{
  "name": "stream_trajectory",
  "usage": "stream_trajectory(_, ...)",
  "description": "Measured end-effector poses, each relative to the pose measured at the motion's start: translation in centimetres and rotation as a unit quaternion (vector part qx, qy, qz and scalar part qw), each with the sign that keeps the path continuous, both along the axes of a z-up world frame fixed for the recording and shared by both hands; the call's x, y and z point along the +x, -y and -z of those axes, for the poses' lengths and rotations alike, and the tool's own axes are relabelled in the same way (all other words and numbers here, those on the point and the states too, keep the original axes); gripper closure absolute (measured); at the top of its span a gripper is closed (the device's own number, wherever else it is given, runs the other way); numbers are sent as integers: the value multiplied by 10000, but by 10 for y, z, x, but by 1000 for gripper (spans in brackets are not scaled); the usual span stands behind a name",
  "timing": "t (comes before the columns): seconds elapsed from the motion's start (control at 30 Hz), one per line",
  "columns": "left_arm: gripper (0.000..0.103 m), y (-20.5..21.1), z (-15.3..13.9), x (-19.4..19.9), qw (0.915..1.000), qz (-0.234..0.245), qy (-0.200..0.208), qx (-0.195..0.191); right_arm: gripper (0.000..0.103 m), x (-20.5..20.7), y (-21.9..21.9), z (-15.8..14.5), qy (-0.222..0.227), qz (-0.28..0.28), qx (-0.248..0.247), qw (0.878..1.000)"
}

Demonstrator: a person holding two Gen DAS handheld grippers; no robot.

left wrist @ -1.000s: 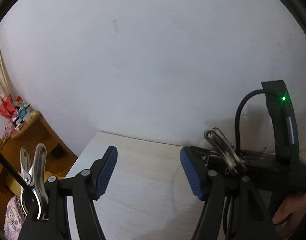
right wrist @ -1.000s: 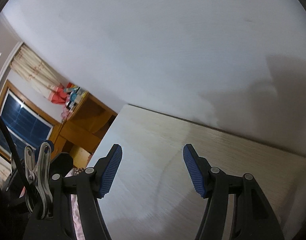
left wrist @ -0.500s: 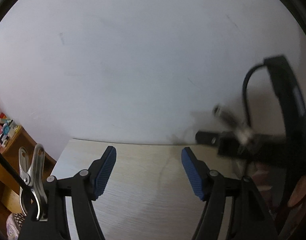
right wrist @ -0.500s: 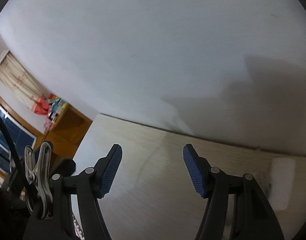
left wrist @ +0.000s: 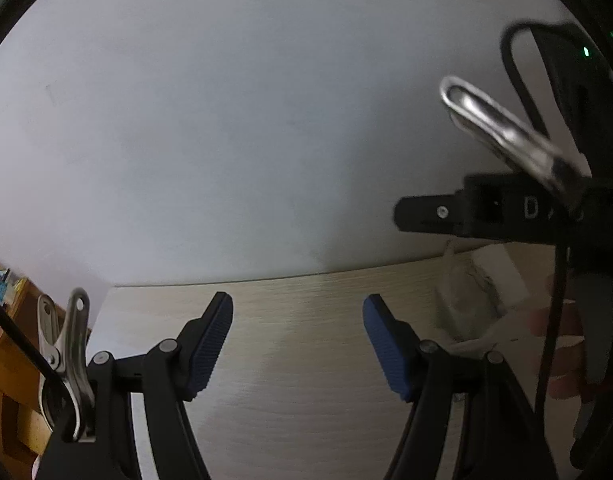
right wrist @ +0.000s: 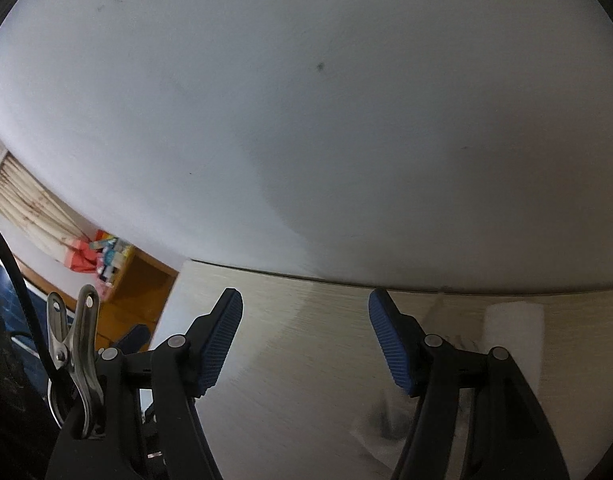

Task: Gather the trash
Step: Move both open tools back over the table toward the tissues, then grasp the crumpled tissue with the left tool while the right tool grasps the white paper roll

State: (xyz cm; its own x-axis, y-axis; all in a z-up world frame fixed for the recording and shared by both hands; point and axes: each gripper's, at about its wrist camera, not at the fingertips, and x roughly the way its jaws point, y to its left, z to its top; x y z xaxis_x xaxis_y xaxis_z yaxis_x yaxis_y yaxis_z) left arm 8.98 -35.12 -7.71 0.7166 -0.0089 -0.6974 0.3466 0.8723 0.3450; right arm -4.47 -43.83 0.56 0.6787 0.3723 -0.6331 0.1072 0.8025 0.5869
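Crumpled pale wrapper trash (right wrist: pixel 390 432) lies on the light wood-grain tabletop (right wrist: pixel 298 340), low right, beside a white block (right wrist: pixel 514 344). Left gripper (left wrist: pixel 297 340) and right gripper (right wrist: pixel 305 336) both gape, empty. Approach step; next, right must swing rightward and straddle it.

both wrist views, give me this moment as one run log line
left gripper: open, empty | right gripper: open, empty | white tissue: on wooden table, right of right gripper | trash picked: none yet

Both wrist views slant down, close over the table (left wrist: pixel 298 360) – sharing it and the wall (right wrist: pixel 306 120).
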Motion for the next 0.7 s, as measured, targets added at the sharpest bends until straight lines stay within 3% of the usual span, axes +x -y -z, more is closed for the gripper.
stream_trajectory(0.23,32,3,7,-3,9994,344,-17,40,36,-13,22,4,-62,242,53,9997)
stream_trajectory(0.37,32,3,14,-9,9984,558,-38,79,36,-36,49,3,-30,758,-133,9970)
stream_trajectory(0.47,32,7,23,-18,9963,842,-109,105,34,-50,70,10,-5,1093,6,9940)
stream_trajectory(0.53,32,7,31,-24,9946,1012,-203,123,32,-59,85,19,-208,1414,-28,9897)
stream_trajectory(0.7,32,14,44,-31,9855,1574,-611,-174,30,-63,91,36,-613,1543,-302,9857)
